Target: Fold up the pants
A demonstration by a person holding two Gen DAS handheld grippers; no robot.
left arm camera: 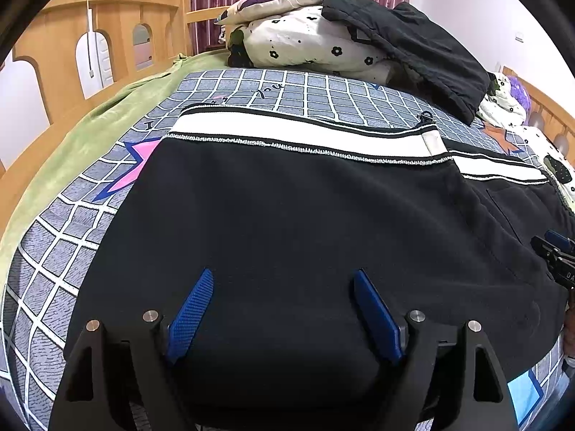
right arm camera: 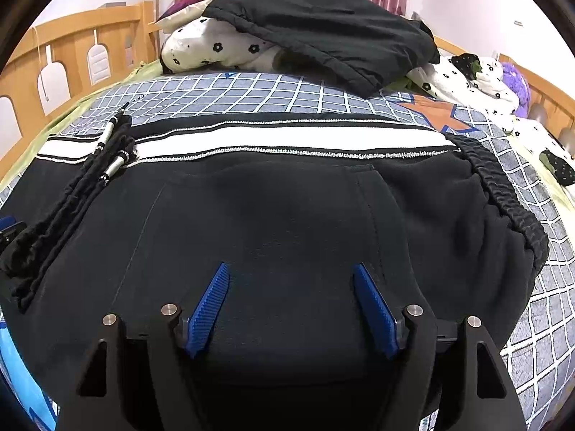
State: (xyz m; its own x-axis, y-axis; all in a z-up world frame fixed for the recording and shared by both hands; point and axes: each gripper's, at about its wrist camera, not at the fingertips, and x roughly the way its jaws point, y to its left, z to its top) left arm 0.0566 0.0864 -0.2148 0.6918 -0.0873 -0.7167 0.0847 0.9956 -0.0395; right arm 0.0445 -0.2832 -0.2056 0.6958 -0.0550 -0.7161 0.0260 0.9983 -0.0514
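Black pants point(left arm camera: 287, 208) with a white side stripe point(left arm camera: 287, 127) lie flat on the checked bed sheet point(left arm camera: 64, 237). My left gripper point(left arm camera: 284, 276) is open just above the black cloth near its front edge. In the right wrist view the same pants point(right arm camera: 287, 208) show a back pocket, the elastic waistband point(right arm camera: 503, 186) at right and a drawstring point(right arm camera: 107, 158) at left. My right gripper point(right arm camera: 291, 269) is open over the pocket area. The right gripper also shows at the left wrist view's right edge point(left arm camera: 557, 255).
A folded black garment point(right arm camera: 323, 25) lies on a flowered quilt point(right arm camera: 215, 46) at the far end of the bed. A wooden bed rail point(left arm camera: 72, 46) runs along the left. A green blanket point(left arm camera: 72, 136) edges the sheet. A purple soft toy point(right arm camera: 517, 82) is at far right.
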